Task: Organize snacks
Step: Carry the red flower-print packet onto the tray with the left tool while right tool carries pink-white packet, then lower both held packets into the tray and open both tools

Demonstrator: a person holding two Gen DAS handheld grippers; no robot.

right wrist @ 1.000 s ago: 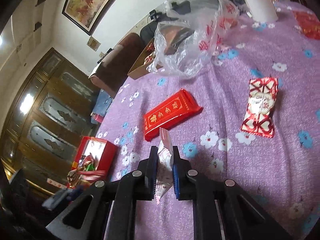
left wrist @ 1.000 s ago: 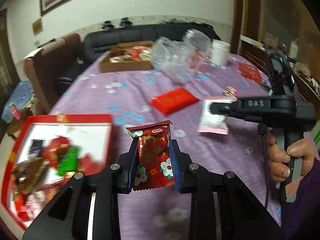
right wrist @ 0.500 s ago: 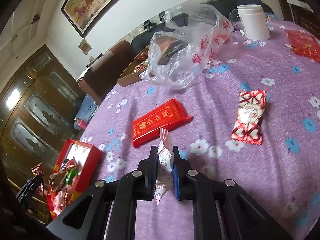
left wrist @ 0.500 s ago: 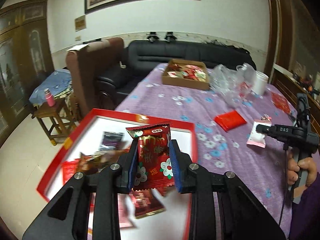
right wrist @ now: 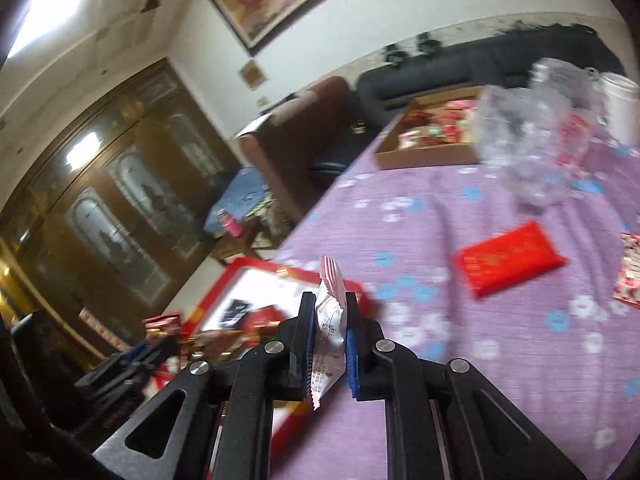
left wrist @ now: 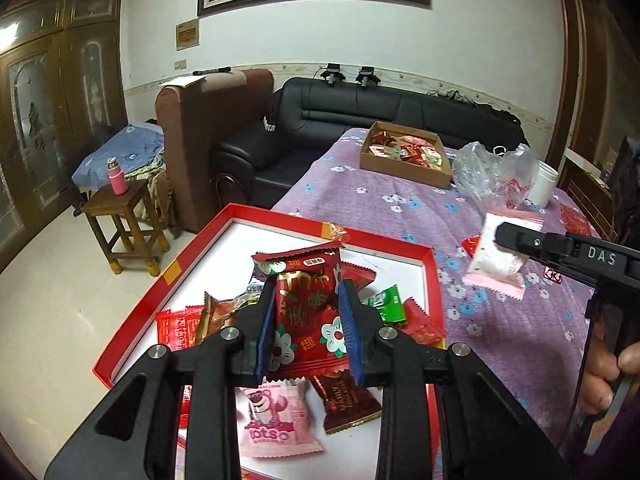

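My left gripper (left wrist: 308, 328) is shut on a dark red snack packet (left wrist: 306, 312) and holds it upright above the red tray (left wrist: 192, 256), which holds several wrapped snacks. My right gripper (right wrist: 328, 344) is shut on a pink-and-white snack packet (right wrist: 329, 320); it also shows in the left wrist view (left wrist: 498, 256), hanging over the purple flowered tablecloth (left wrist: 400, 208) just right of the tray. The red tray shows blurred in the right wrist view (right wrist: 240, 272), ahead and left of my right gripper.
A flat red packet (right wrist: 510, 262) and a red-and-white packet (right wrist: 630, 272) lie on the cloth. A cardboard box of snacks (left wrist: 404, 154), a crumpled clear plastic bag (left wrist: 494, 172) and a white jar (left wrist: 544, 184) stand at the far end. A wooden stool (left wrist: 120, 216) stands left of the table.
Both grippers have swung left toward the red tray with their packets held. The left gripper now hangs over the tray; the right gripper has come close to the tray's right edge.
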